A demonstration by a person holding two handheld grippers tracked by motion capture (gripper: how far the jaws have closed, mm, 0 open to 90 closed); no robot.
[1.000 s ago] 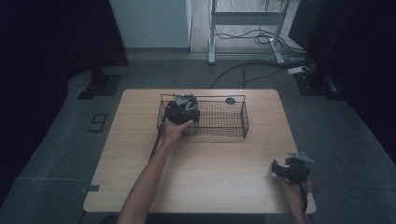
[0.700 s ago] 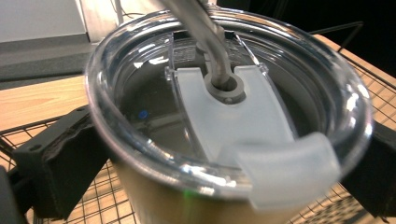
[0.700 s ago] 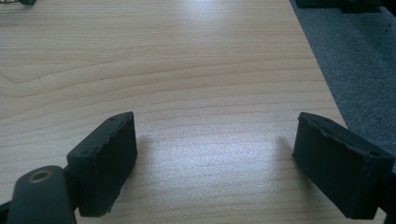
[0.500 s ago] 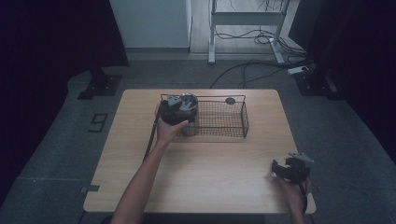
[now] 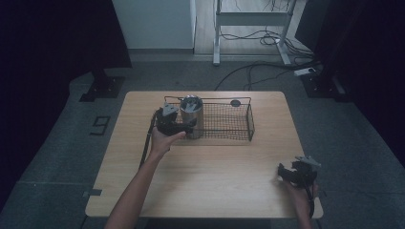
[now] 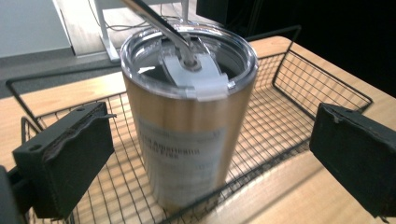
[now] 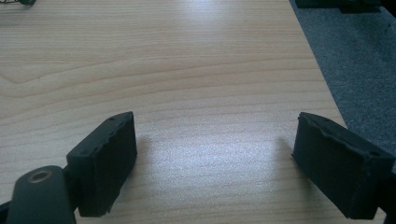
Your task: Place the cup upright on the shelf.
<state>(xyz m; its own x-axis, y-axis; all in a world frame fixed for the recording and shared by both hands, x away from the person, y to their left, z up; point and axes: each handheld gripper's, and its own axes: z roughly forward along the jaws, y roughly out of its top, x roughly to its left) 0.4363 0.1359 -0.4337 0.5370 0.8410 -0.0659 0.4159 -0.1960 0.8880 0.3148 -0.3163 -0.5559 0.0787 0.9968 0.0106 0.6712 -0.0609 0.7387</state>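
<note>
Your left arm reaches forward from the bottom edge of the high view, the left claw held at the near left corner of a black wire basket; its jaws stand wide apart on either side of a steel tumbler without touching it, as the left gripper view shows. The tumbler stands upright inside the basket's left end, capped by a clear lid with a metal straw slanting up out of it. Your right hand rests at the near right corner of the tabletop, well apart from the basket, and the right claw hangs just above bare wood with its jaws spread and nothing between them. A small dark round object, too small to identify, lies at the basket's far rim. The tabletop is pale wood grain, set on grey carpet. Beyond it a white panel and a metal frame stand at the back, with cables trailing across the floor, and dark curtains close in on both sides.
</note>
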